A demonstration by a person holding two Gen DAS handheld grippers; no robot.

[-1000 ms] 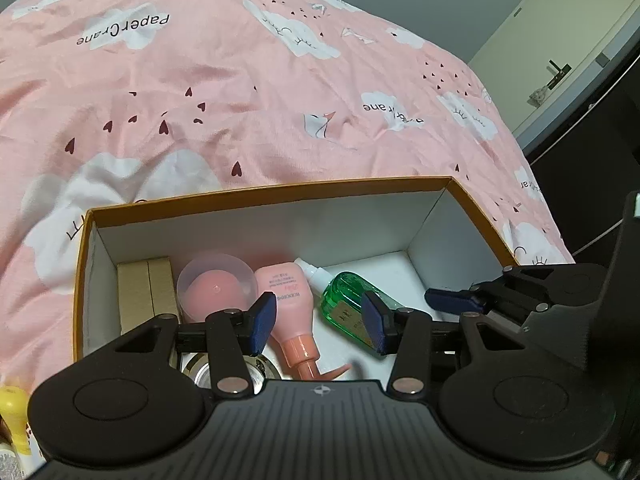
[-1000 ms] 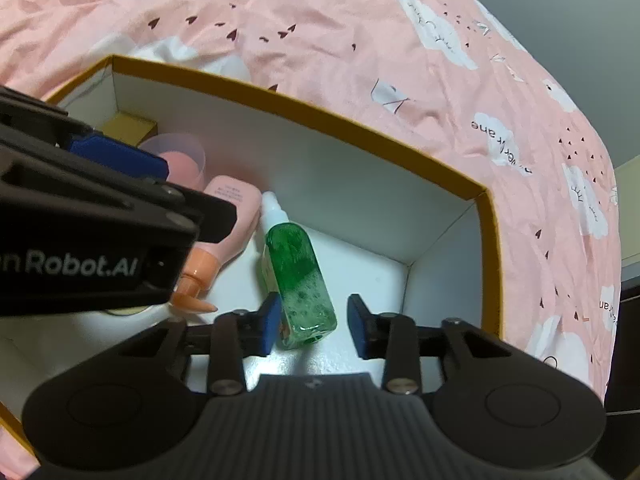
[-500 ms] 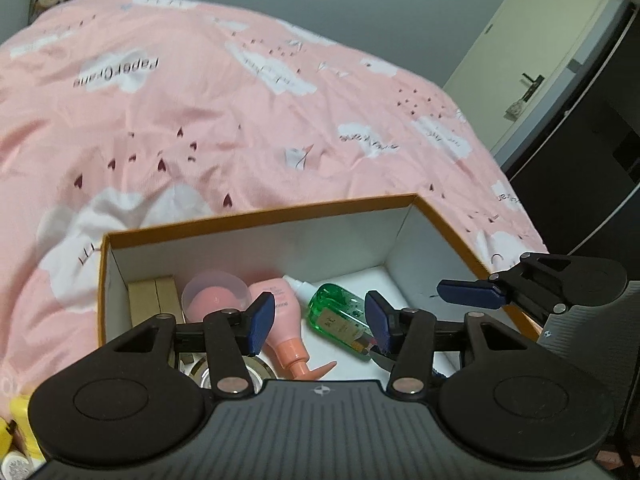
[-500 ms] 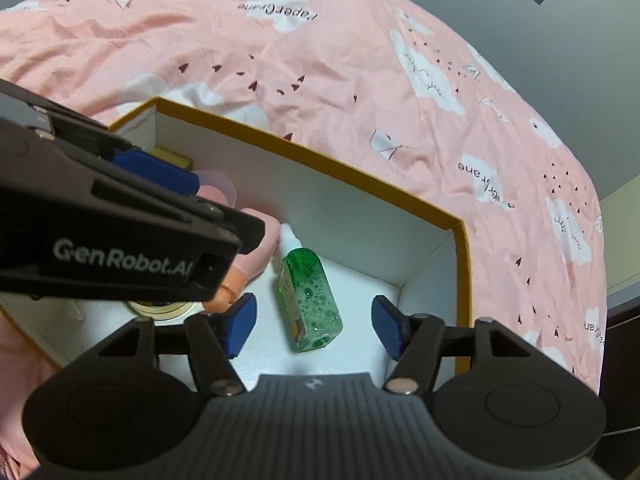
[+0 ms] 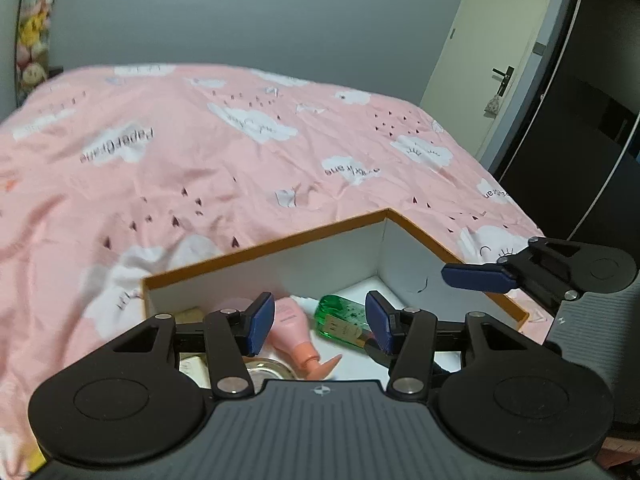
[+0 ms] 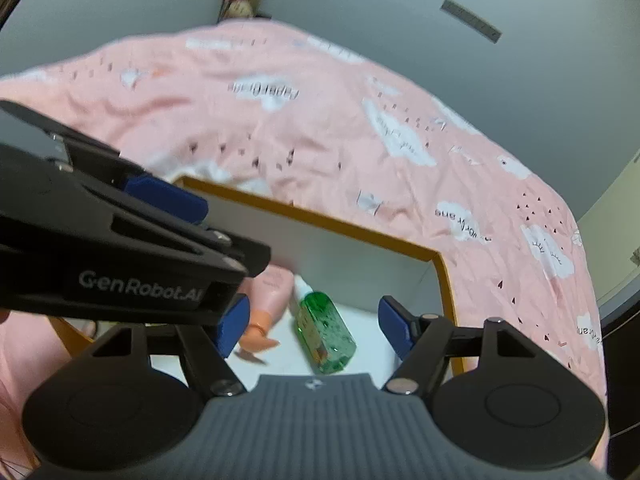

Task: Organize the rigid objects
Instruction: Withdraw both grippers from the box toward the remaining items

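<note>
An orange-rimmed box [image 5: 280, 246] [image 6: 320, 220] with white walls sits on the bed. On its floor a green bottle [image 5: 340, 318] [image 6: 326, 328] lies beside a pink pump bottle [image 5: 294, 326] [image 6: 272, 288]. A beige carton [image 5: 190, 314] and a round tin [image 5: 266, 368] lie further left. My left gripper [image 5: 320, 322] hovers open above the box, holding nothing. My right gripper [image 6: 314, 326] is above the green bottle with its jaws opening; the pads stand clear of the bottle. Each gripper shows in the other's view, the right gripper [image 5: 472, 278] at the right and the left gripper [image 6: 168, 196] at the left.
A pink bedspread [image 5: 200, 168] with cloud prints spreads beyond the box. A cream door [image 5: 492, 60] and a dark wardrobe [image 5: 592, 120] stand at the back right. Plush toys [image 5: 34, 32] hang at the back left against the grey wall.
Both grippers have risen and drawn back from the box. The right jaws have spread wide away from the green bottle, which stays lying in the box. The left jaws opened slightly.
</note>
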